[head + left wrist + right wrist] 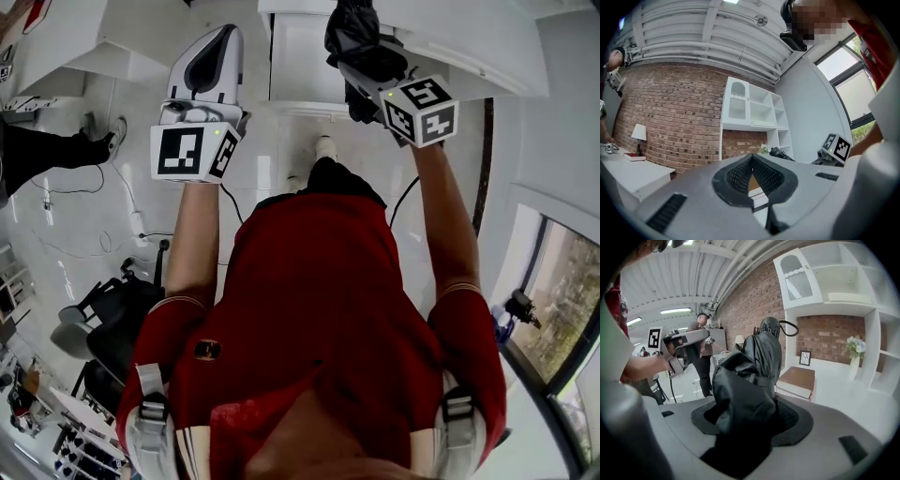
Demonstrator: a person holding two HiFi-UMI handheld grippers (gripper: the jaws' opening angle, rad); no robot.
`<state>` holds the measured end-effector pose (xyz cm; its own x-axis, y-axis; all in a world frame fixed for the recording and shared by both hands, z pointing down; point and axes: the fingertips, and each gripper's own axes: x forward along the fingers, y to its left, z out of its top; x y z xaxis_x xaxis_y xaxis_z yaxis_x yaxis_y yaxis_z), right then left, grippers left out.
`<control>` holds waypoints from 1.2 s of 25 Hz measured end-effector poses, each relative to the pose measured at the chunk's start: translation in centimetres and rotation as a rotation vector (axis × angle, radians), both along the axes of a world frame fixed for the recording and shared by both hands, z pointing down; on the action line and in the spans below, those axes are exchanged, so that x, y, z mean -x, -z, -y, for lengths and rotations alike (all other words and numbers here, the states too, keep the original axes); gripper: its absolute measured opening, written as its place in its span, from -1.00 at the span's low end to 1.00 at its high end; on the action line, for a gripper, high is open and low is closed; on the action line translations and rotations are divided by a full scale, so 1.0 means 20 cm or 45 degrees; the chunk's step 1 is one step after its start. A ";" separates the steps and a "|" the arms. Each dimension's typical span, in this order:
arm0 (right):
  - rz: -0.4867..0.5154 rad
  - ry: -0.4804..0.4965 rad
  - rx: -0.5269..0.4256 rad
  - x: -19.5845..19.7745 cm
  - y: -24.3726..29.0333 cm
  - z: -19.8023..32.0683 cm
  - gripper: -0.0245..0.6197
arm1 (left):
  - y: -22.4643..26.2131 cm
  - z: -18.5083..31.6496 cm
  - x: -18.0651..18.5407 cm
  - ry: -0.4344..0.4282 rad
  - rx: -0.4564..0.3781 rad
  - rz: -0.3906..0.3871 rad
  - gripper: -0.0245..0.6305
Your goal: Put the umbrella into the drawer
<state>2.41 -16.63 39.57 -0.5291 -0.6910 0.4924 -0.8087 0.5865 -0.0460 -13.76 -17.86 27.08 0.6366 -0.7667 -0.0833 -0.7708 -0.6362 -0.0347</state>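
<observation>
— Out past our right gripper [752, 423] the umbrella [759, 357] runs lengthwise, straight along the line that gripper points. Agreed?

— Agreed. The jaws stand wide but are clamped on the bunched black fabric at the near end. What we take for the handle [768, 328] sits at the far end, away from us.

— So that end leads. And our left gripper [752, 158]?

— Its tips are pressed together with nothing between them. From the head view it hangs off to the left, well apart from the umbrella.

— Where is the drawer [305, 66]?

— We judge it to be the white box-shaped part straight ahead of our feet, on the front of the white cabinet [459, 42]. It lies between our two grippers. Whether it is pulled fully out, we cannot tell from here.

— Which hand is nearer?

— The right, by our reading. From above, the umbrella hangs at that white part's right edge, pointing forward and down.

— Then the move turns on the long axis?

— We think so. The umbrella probably has to lie along the drawer's length before we let go, or the handle end may catch the rim.

— Anything close by?

— A brown book [797, 380] lies on the white bench [843, 399] beyond the umbrella. We would keep clear of it.
</observation>
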 end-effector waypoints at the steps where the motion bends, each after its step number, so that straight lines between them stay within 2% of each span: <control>1: -0.012 0.019 0.016 -0.01 -0.04 0.03 -0.10 | -0.01 0.03 -0.01 0.012 0.007 0.002 -0.90; 11: -0.157 0.261 0.145 -0.12 -0.35 0.25 -0.10 | -0.05 0.33 -0.14 0.172 0.057 0.045 -0.90; 20: -0.264 0.488 0.215 -0.11 -0.58 0.26 -0.10 | -0.08 0.44 -0.19 0.288 0.078 0.073 -0.90; 30: -0.413 0.543 0.455 -0.11 -0.93 0.27 -0.10 | -0.13 0.51 -0.12 0.284 0.119 0.099 -0.90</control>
<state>4.61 -22.04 58.12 -0.5069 -0.2168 0.8343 -0.5137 0.8532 -0.0903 -11.31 -28.01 29.62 0.4522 -0.8911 0.0373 -0.8899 -0.4536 -0.0487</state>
